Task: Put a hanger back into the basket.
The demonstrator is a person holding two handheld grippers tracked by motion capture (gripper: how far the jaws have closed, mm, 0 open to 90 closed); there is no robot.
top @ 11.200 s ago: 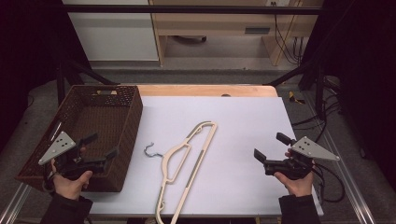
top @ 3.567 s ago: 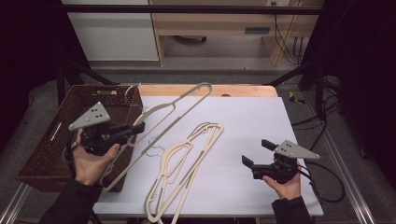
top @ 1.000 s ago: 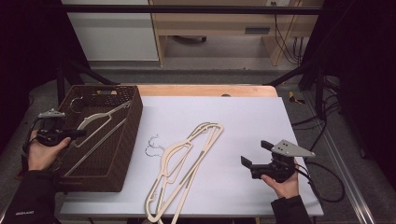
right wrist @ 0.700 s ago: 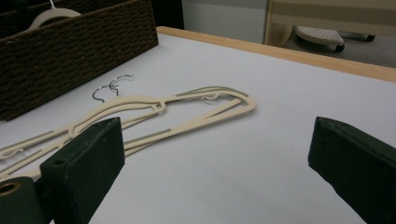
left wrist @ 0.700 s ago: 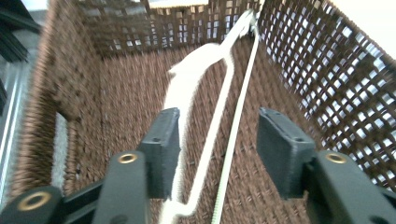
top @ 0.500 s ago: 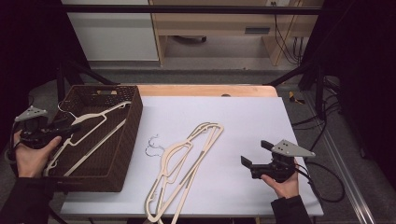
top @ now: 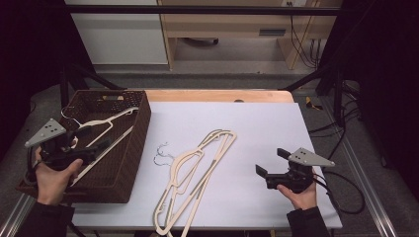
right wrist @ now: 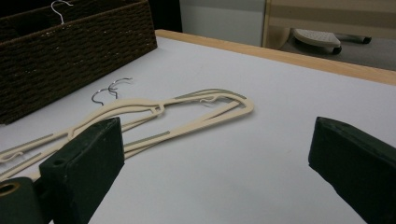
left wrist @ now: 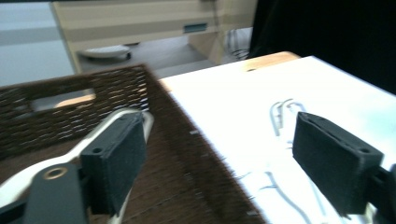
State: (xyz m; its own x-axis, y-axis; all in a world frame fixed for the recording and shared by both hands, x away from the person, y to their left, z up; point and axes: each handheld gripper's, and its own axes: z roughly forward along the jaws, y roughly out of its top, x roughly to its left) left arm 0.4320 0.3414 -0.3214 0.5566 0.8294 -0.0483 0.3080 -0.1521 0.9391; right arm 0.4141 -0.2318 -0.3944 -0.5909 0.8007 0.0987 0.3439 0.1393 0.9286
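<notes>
A cream hanger (top: 106,121) lies in the dark wicker basket (top: 133,148) at the table's left. My left gripper (top: 91,140) hovers over the basket's near half; its jaws have just been opening and stand open, with nothing between them. In the left gripper view (left wrist: 219,158) part of that hanger (left wrist: 147,119) shows behind the left jaw. Two more cream hangers (top: 197,168) lie stacked mid-table, hooks toward the basket. My right gripper (top: 270,161) rests open at the front right, pointed at those hangers (right wrist: 187,105), well short of them (right wrist: 215,168).
The white tabletop (top: 257,128) has a wooden strip (top: 217,95) along its far edge. Black frame posts stand at both sides. A cable (top: 341,197) trails from the right gripper off the table's right edge. A cabinet and desk stand beyond the table.
The left gripper has let go of the hanger, which now rests in the basket, and its jaws have opened while the hand lifted. The right hand has stayed still.
</notes>
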